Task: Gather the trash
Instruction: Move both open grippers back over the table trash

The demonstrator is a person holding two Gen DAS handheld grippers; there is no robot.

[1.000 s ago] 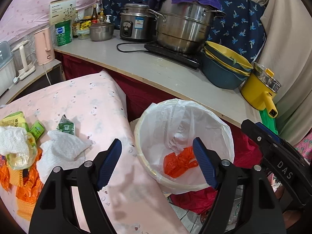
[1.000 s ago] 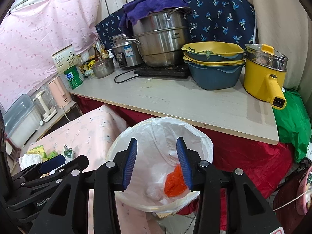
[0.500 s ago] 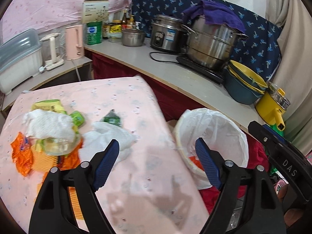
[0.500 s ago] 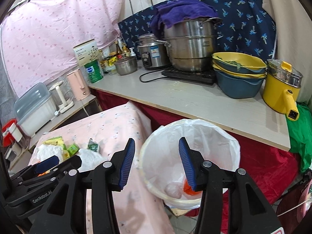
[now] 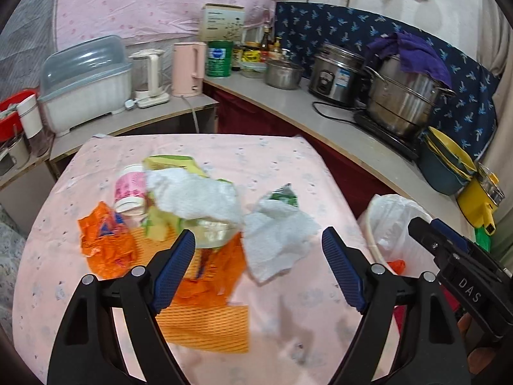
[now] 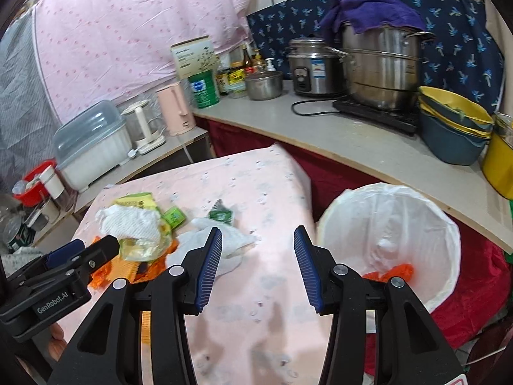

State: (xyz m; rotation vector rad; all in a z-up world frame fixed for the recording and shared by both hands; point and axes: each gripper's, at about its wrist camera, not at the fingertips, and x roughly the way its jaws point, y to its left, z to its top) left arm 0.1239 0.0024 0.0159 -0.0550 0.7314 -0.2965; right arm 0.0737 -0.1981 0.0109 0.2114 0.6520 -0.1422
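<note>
A heap of trash lies on the pink-clothed table (image 5: 288, 160): a white paper towel (image 5: 192, 192), a second crumpled tissue (image 5: 279, 234), an orange mesh bag (image 5: 205, 304), an orange wrapper (image 5: 102, 240), a pink cup (image 5: 130, 189) and a green sachet (image 5: 282, 194). My left gripper (image 5: 258, 247) hovers open just short of the heap, with nothing between its pads. My right gripper (image 6: 258, 240) is open and empty over the table's right part. The white-lined bin (image 6: 391, 224) stands off the table's right edge and holds an orange scrap (image 6: 394, 271).
A counter (image 6: 352, 141) runs behind the table and the bin, with a big steel pot (image 6: 381, 67), a rice cooker (image 6: 314, 67), stacked bowls (image 6: 455, 125), a pink kettle (image 5: 189, 67) and a covered dish box (image 5: 86, 80). Red cloth hangs under the counter.
Both grippers swung left, away from above the bin and over the table. The trash heap now lies right in front of the left gripper, whose jaws stand slightly wider.
</note>
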